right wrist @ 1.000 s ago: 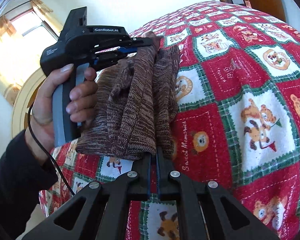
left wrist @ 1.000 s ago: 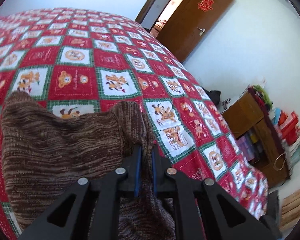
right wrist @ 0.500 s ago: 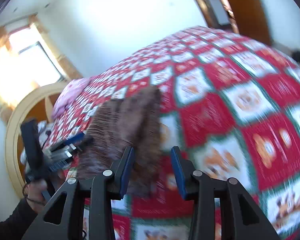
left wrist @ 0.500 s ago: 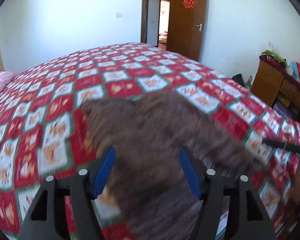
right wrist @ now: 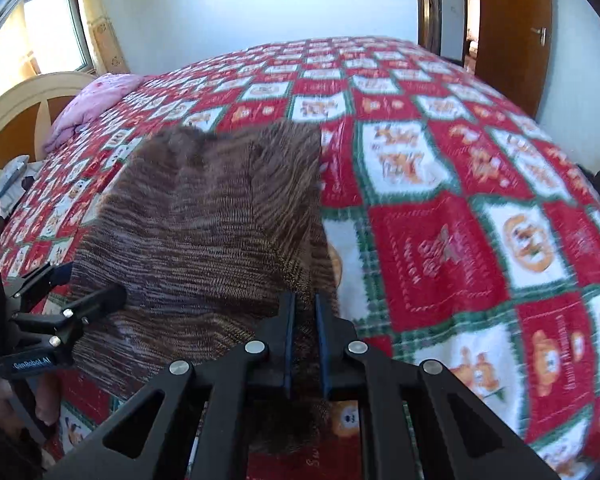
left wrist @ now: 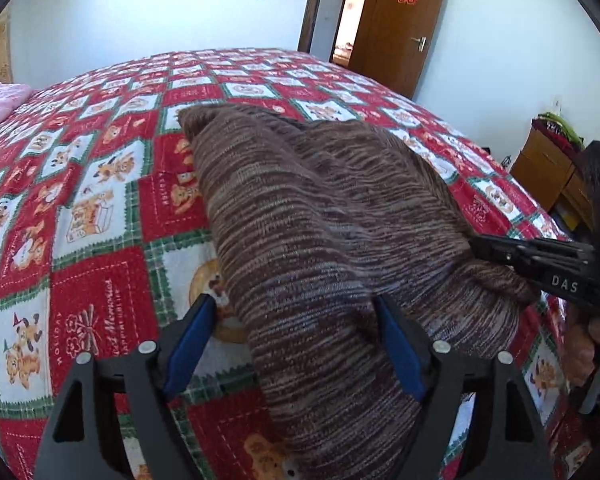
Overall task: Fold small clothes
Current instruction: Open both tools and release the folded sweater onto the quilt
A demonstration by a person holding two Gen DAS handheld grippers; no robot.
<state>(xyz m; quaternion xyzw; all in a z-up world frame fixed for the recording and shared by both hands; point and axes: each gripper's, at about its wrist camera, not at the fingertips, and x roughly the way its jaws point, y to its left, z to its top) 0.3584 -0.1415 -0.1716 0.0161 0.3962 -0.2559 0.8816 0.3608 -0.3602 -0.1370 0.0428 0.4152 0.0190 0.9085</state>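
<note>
Knit garment (left wrist: 320, 216), brown, striped: on bed (left wrist: 100, 208), heaped in a long fold, long axis running from the near edge away toward the far side. Left claw (left wrist: 296, 344): jaws wide and opening, blue pads (left wrist: 188, 344) astride the near end of the fold, not pressing on it. Right claw (right wrist: 303, 344): jaws closing, almost together, cloth between them at the garment's near right edge; by appearance pinched. Seen from the left wrist, right claw at the garment's right flank. Both claws at the same near end, fold stretching straight ahead of each. Judged next: carry the held edge along that axis; left claw free to pin or re-grip.
</note>
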